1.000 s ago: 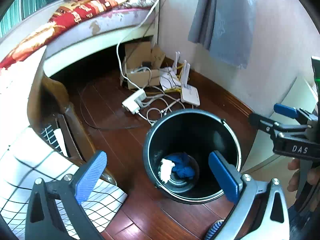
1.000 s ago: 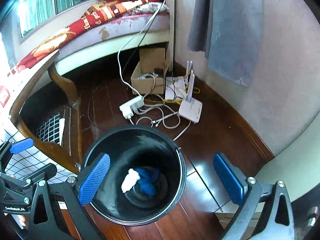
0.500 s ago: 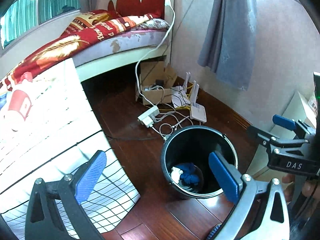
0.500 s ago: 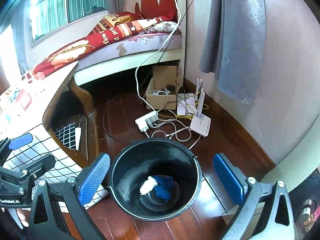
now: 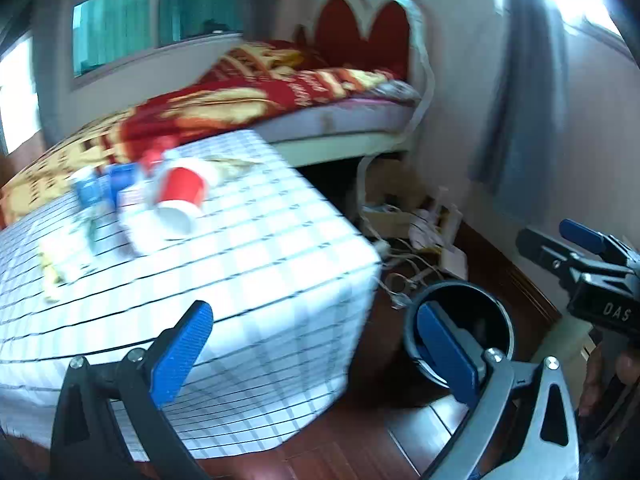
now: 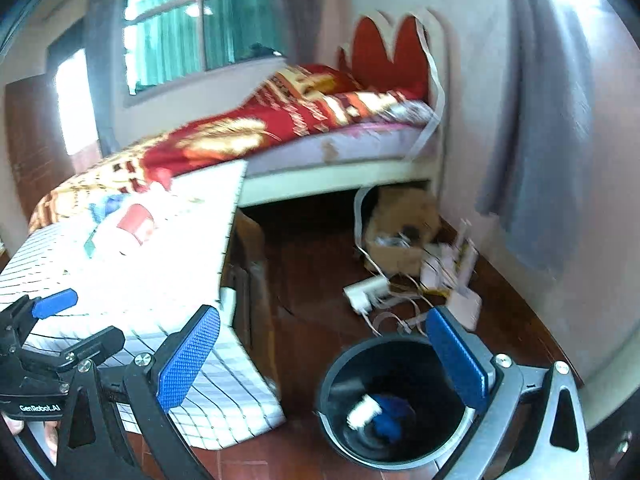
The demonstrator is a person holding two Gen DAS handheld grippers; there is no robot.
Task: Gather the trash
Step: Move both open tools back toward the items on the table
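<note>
A black bin (image 6: 394, 400) stands on the wooden floor, holding a white scrap (image 6: 362, 410) and a blue scrap (image 6: 386, 414); the left wrist view shows the bin (image 5: 458, 330) low at the right. On the checked tablecloth (image 5: 248, 264) lie a tipped red paper cup (image 5: 180, 200), blue packets (image 5: 102, 188) and other blurred litter. My left gripper (image 5: 312, 352) is open and empty, above the table's near corner. My right gripper (image 6: 324, 364) is open and empty, above the bin's left rim. The red cup (image 6: 134, 222) also shows far left in the right wrist view.
A bed (image 6: 304, 132) with a red and gold blanket runs along the window wall. Under its head end sit a cardboard box (image 6: 400, 236), a power strip (image 6: 366, 290), tangled cables and a white router (image 6: 464, 304). A grey cloth (image 6: 548, 152) hangs on the right wall.
Both grippers have risen and tilted up from the bin toward the table. The tabletop with its litter has come into view, and the bin has dropped lower and looks smaller.
</note>
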